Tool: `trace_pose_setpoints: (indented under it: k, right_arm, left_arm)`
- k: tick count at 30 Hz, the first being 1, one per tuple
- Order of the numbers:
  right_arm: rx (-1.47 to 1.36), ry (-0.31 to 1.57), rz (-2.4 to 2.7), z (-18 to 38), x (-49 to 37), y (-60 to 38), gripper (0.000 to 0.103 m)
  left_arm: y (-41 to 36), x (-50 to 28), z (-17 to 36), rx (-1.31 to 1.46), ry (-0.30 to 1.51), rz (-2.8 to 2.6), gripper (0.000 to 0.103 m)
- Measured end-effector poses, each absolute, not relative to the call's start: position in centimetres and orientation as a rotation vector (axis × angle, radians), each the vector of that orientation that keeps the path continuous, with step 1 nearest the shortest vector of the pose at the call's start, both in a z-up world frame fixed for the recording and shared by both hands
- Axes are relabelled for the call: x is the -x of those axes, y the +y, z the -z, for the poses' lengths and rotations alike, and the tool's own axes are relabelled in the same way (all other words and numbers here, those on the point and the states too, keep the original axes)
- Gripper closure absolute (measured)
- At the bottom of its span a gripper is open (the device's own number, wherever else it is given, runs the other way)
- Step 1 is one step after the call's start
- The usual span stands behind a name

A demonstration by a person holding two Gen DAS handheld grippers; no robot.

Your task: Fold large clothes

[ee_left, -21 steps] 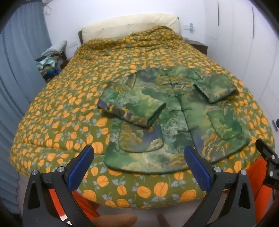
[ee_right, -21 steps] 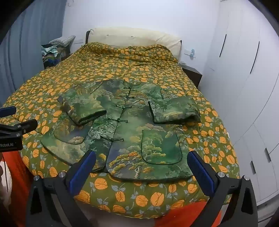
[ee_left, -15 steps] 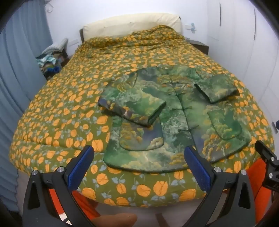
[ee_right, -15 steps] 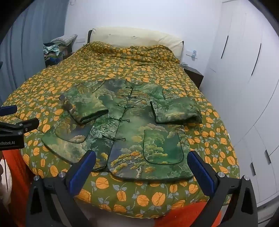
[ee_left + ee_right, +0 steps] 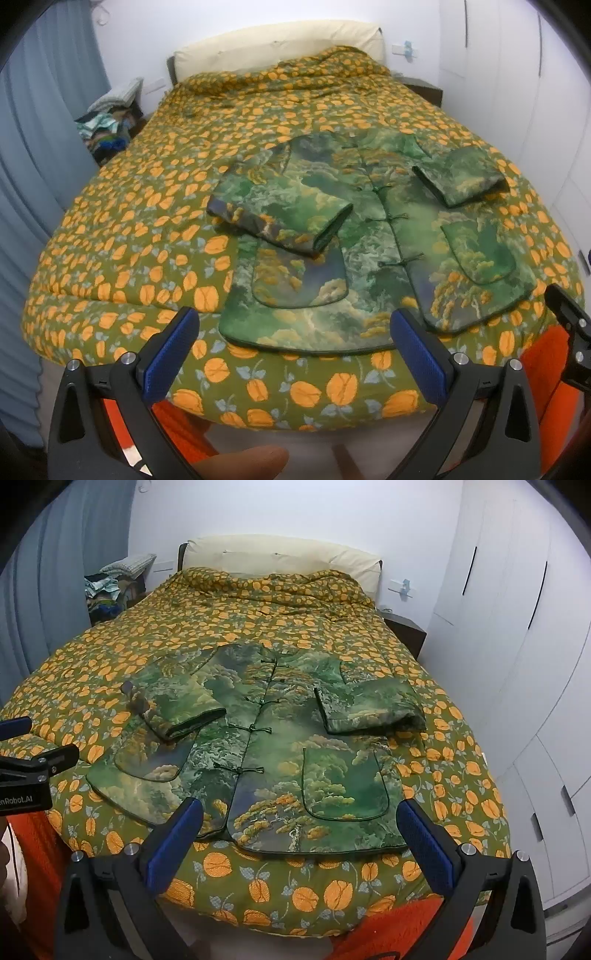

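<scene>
**Inspector:** The jacket (image 5: 280, 746) lies flat at the foot edge of the bed (image 5: 332, 890), hem nearest, collar toward the pillow (image 5: 280, 554). Its long axis runs foot to head, and both sleeves are folded in over the chest.

**Clerk:** And the claws?

**Inspector:** The left gripper (image 5: 291, 354) and the right gripper (image 5: 303, 838) both stand fully open, holding nothing, poised short of the hem. The left faces the hem's left corner, the right the right corner; each is nearer its own side. Whether either hangs over the bed's edge is unclear through this lens.
</scene>
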State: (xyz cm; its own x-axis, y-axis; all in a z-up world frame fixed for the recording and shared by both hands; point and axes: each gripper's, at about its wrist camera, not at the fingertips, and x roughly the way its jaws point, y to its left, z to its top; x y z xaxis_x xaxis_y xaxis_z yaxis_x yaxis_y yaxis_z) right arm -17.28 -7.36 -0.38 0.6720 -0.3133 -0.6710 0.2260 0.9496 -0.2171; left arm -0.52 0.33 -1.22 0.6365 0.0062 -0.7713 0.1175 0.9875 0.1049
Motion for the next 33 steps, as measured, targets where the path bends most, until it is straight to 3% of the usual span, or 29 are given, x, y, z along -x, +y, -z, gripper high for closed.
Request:
trace_pose_setpoints:
  k: [33]
  right_arm:
    - [0.124,0.793,0.406,0.6,17.6,-8.5,0.000]
  left_arm:
    - [-0.2,0.6,1.5,-0.139,0.890,0.118,0.000]
